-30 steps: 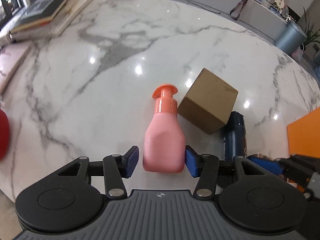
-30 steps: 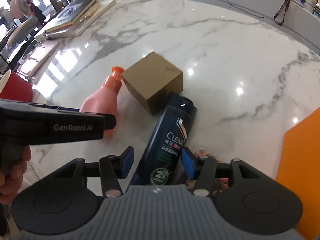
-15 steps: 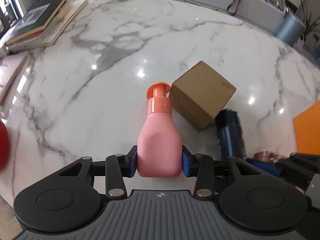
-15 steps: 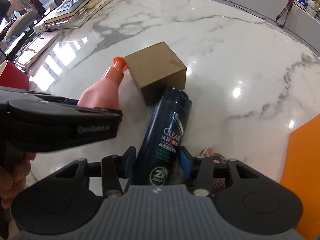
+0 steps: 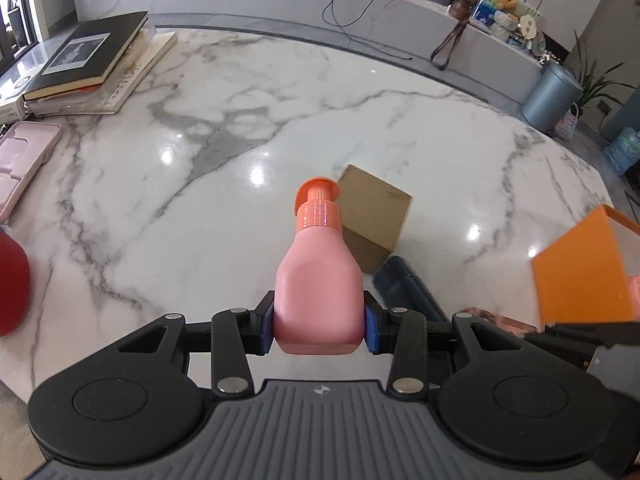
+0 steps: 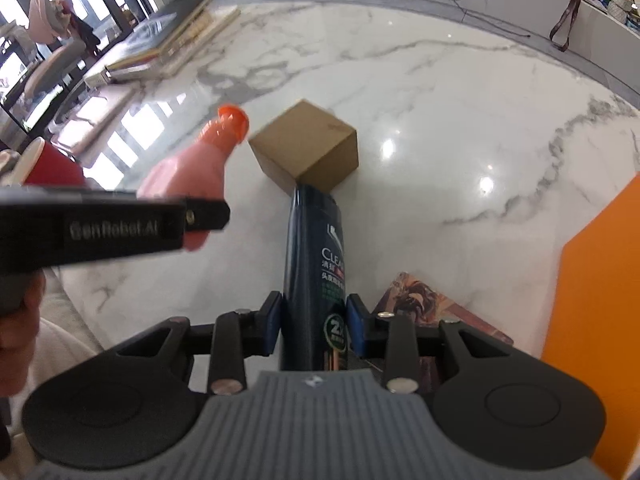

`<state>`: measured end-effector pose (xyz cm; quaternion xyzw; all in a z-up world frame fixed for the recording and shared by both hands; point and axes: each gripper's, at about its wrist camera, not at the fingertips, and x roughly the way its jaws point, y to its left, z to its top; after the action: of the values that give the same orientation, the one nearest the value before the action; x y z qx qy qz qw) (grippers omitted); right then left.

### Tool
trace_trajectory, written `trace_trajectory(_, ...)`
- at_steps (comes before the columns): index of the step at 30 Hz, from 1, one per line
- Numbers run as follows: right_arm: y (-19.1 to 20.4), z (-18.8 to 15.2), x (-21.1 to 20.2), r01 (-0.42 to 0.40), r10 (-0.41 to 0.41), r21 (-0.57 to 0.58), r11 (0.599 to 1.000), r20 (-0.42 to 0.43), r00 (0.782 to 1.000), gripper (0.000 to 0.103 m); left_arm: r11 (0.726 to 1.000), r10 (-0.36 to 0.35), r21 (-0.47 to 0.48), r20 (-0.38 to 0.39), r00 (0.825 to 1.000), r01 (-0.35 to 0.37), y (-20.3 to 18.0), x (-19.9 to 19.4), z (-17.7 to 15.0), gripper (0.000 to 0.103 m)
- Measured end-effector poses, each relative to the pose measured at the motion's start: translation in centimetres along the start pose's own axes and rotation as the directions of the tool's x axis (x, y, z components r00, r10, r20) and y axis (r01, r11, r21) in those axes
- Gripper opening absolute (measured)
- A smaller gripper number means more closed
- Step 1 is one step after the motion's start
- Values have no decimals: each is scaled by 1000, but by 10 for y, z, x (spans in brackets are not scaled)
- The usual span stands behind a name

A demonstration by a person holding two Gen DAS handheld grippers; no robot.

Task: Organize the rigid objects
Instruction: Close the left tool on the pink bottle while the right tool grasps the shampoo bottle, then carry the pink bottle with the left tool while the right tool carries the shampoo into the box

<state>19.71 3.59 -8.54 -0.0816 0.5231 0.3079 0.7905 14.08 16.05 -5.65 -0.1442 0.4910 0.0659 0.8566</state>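
My left gripper [image 5: 319, 330] is shut on the base of a pink pump bottle [image 5: 320, 288] with an orange cap and holds it above the marble table [image 5: 200, 184]. Behind it sit a brown cardboard cube [image 5: 372, 208] and a dark blue shampoo bottle [image 5: 408, 292]. In the right wrist view the shampoo bottle [image 6: 314, 248] lies between the blue pads of my right gripper [image 6: 315, 324]. The jaws are closing, and both pads touch the bottle's sides. Its cap end rests against the cube [image 6: 308, 148]. The pink bottle [image 6: 188, 168] hangs at the left.
An orange bin [image 5: 580, 272] stands at the right. A brown printed packet [image 6: 424, 300] lies beside the shampoo bottle. Stacked books [image 5: 88, 64], a pink tray [image 5: 24, 152] and a red cup [image 5: 10, 284] sit along the table's left side.
My left gripper closed on the pink bottle and raised it off the table. The right jaws narrowed onto the shampoo bottle, which now shows its narrow side.
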Motion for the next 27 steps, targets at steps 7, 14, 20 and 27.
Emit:
trace_trajectory(7, 1, -1, -39, -7, 7, -11, 1000, 66, 998, 34, 998, -56, -18, 40, 998, 57, -11, -28, -5, 47)
trace_trajectory(14, -13, -8, -84, 5, -6, 11, 1000, 137, 991, 33, 993, -114, 11, 93, 989, 114, -38, -60, -7, 47)
trace_trajectory(20, -29, -18, -125, 20, -28, 38, 999, 206, 978, 33, 987, -160, 45, 131, 978, 156, -64, -81, -10, 47)
trace_trajectory(27, -55, -36, -166, 43, -63, 81, 996, 263, 963, 33, 974, -216, 94, 145, 966, 204, -95, -95, -14, 47)
